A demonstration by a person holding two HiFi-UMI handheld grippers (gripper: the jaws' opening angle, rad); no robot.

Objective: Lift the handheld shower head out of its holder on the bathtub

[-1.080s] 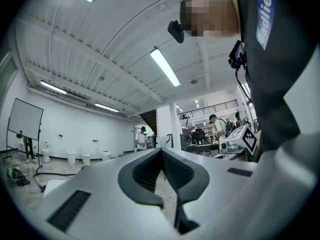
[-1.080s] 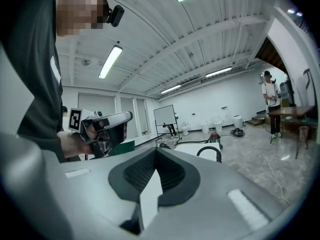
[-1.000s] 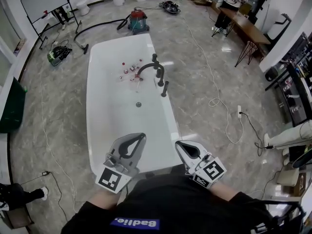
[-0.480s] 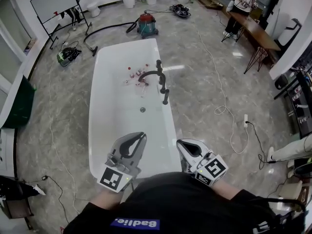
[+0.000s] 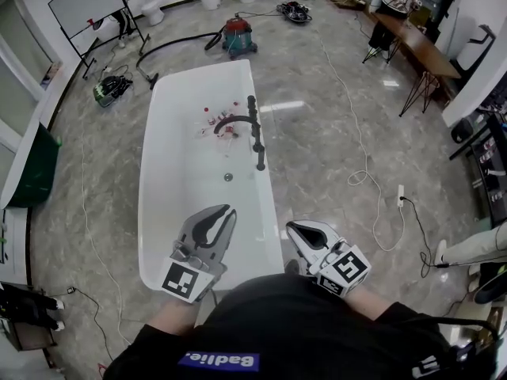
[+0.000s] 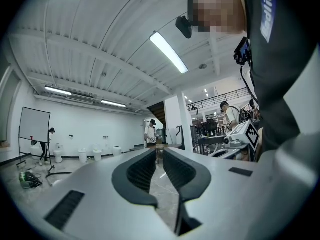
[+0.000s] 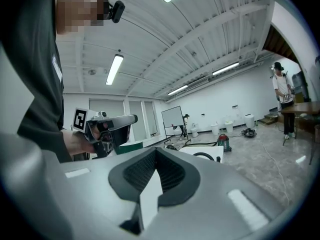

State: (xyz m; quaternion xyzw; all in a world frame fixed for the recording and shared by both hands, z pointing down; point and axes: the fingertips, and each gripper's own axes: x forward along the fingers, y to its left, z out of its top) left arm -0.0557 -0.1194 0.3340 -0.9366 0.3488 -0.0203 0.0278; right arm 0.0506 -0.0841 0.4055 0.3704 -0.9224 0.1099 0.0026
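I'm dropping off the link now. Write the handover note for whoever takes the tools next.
Left tool: empty, jaws just opened a crack.
Right tool: shut, empty.
Both are held level at the bathtub's near end.
Shower head: upright in its holder on the tub's right rim, beside the black faucet, well ahead of both tools.
Done: nothing grasped yet.
To do: reach it, grip, lift it out.

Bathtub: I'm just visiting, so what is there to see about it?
The tub is white and glossy, long with rounded corners, and stands free on a grey marbled floor. No water shows in it. A dark tap with an arched spout stands on its right rim. A round drain sits mid-bottom, and small red-and-white items lie toward the far end.
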